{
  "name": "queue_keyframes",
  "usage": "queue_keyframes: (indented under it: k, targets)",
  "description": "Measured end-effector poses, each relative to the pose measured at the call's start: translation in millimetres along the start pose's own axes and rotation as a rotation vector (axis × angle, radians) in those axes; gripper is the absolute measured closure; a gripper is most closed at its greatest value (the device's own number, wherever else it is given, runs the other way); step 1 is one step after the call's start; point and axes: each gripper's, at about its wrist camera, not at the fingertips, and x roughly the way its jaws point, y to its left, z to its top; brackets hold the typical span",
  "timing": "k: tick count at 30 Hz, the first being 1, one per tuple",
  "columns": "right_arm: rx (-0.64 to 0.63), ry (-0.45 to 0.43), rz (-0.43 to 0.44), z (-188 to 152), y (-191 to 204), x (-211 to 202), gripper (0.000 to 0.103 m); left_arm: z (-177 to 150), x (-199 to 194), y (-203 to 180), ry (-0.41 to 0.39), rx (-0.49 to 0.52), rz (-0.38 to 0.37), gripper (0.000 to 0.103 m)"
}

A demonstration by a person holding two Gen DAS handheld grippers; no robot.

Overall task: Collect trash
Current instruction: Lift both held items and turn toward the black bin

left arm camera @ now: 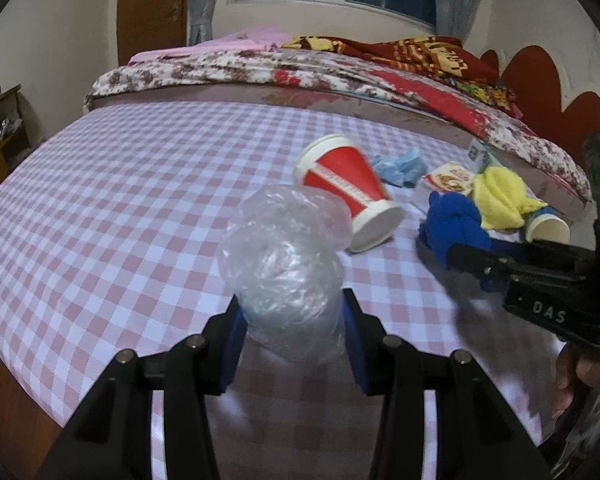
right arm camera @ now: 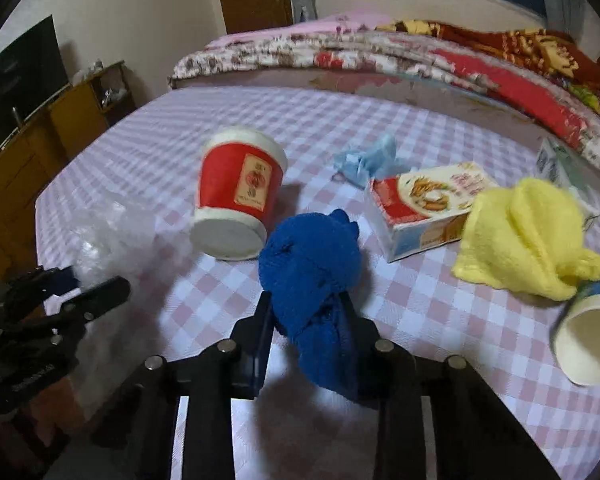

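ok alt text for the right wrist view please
The right claw grips a blue cloth above a pink checked tablecloth. Around it lie a tipped red cup, a yellow cloth, a snack box and a white cup.

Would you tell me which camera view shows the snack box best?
The right wrist view: the snack box lies near the frame's middle, its printed top and one side visible. In the left wrist view it is small, distant and partly hidden behind the yellow cloth.
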Motion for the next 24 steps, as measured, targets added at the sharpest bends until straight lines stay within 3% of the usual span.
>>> queue_keyframes:
  k: [10,24]
  targets:
    - [0.041,-0.123,-0.062,-36,-20,-93,0.072,-8,-44,-56,-0.06,0.081,-0.081,0.057]
    - [0.136,-0.232,-0.25,-115,-70,-223,0.072,-35,-90,-156,-0.1,0.221,-0.259,0.057]
